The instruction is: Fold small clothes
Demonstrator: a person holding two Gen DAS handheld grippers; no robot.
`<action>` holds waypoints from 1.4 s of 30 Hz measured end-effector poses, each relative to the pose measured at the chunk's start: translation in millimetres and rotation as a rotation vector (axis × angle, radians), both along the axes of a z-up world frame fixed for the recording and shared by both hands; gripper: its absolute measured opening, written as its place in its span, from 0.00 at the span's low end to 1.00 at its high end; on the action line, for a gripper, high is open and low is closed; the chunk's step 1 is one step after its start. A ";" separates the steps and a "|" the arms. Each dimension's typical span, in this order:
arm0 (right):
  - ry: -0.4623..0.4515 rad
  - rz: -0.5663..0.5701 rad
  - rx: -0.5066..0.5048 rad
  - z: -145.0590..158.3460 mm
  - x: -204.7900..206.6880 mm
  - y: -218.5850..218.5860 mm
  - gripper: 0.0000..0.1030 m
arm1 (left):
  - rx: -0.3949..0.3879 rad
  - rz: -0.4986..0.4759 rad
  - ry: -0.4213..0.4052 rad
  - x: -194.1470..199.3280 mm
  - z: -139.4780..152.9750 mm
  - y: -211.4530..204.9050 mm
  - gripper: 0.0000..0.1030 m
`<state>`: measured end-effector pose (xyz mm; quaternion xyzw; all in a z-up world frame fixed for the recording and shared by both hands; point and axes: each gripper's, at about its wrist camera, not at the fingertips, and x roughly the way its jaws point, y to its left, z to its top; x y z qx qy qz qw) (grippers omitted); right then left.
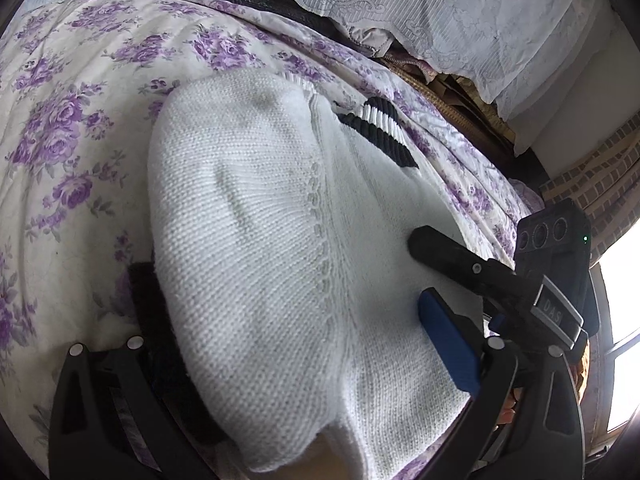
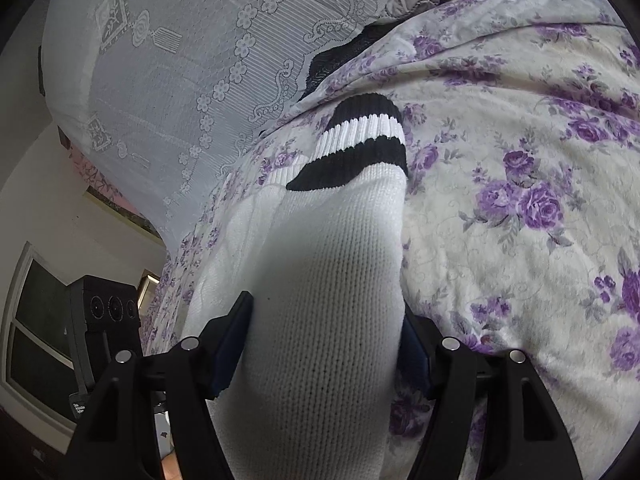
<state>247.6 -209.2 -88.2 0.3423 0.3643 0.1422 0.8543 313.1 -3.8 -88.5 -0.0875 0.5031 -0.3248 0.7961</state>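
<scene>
Two claws are at work on one white knit sweater (image 1: 256, 240), which lies on a bed under a purple-flowered bedspread (image 1: 68, 128). The right claw (image 2: 324, 344) has its jaws set wide around a thick fold of the knit, a blue pad showing on each side of the bundle; the pads appear to press the cloth, so I judge it clamped on the sweater, probably to carry this part over the rest. From there the fabric runs away toward the black-and-white striped cuff (image 2: 356, 144), which rests on the bedspread near a lace-covered pillow (image 2: 168, 80). The left claw (image 1: 304, 344) straddles a broad mound of the same sweater: one finger sits on the bedspread side and the blue-padded one lies on top of the knit. Its jaws stand apart, and whether they pinch anything I cannot tell for sure; they seem to steady the body while the other side is folded. In the left view the right claw's black finger rests on the sweater just beyond that blue pad.
</scene>
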 end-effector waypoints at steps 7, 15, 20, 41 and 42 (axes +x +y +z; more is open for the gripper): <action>-0.005 -0.004 -0.072 0.8 -0.9 9.1 0.70 | 0.022 0.044 0.004 4.0 -1.1 -6.6 0.96; 0.001 -0.011 -0.089 1.0 1.6 10.2 0.69 | 0.015 0.081 -0.004 -0.1 -1.2 -4.6 0.94; -0.003 -0.011 -0.084 1.2 -0.9 10.2 0.68 | 0.024 0.091 -0.024 -5.7 1.4 -3.8 0.91; -0.055 -0.006 -0.206 18.3 -15.2 25.4 0.51 | 0.103 0.092 -0.188 -31.5 22.4 -4.7 0.61; -0.051 -0.005 -0.199 18.1 -14.9 24.4 0.51 | 0.103 0.092 -0.188 -31.8 22.6 -4.4 0.60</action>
